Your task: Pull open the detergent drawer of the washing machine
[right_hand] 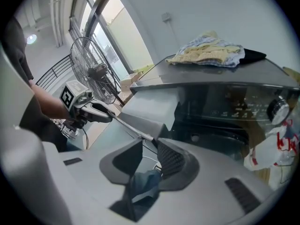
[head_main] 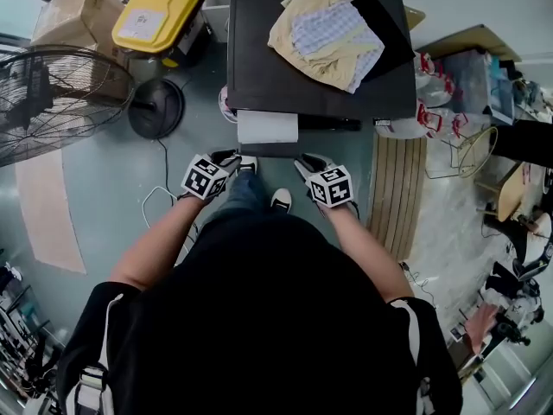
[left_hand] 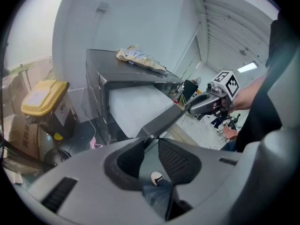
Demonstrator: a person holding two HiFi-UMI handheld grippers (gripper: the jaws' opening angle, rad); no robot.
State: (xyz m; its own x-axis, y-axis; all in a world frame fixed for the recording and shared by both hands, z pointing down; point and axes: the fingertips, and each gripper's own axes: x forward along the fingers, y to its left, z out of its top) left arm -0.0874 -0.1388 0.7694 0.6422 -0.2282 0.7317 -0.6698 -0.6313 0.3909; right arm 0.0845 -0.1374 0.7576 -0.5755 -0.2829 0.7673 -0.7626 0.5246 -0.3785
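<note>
Detergent drawer point(head_main: 268, 128) pulled out from the near face of the washing machine point(head_main: 285, 85), white tray showing behind a dark front strip. Left gripper point(head_main: 235, 159) and right gripper point(head_main: 304, 162) at that strip's two ends, jaws of each clamped on it. Crumpled clothes point(head_main: 328, 28) on the machine's top, fan point(head_main: 52, 102) on the floor, far left.

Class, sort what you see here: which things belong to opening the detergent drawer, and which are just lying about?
Job: dark grey washing machine; its white, dark-fronted detergent drawer; left hand-held gripper; right hand-held gripper.
Lying about: yellow and checked clothes on the machine; yellow-lidded bin; wire-caged floor fan; cardboard box.
</note>
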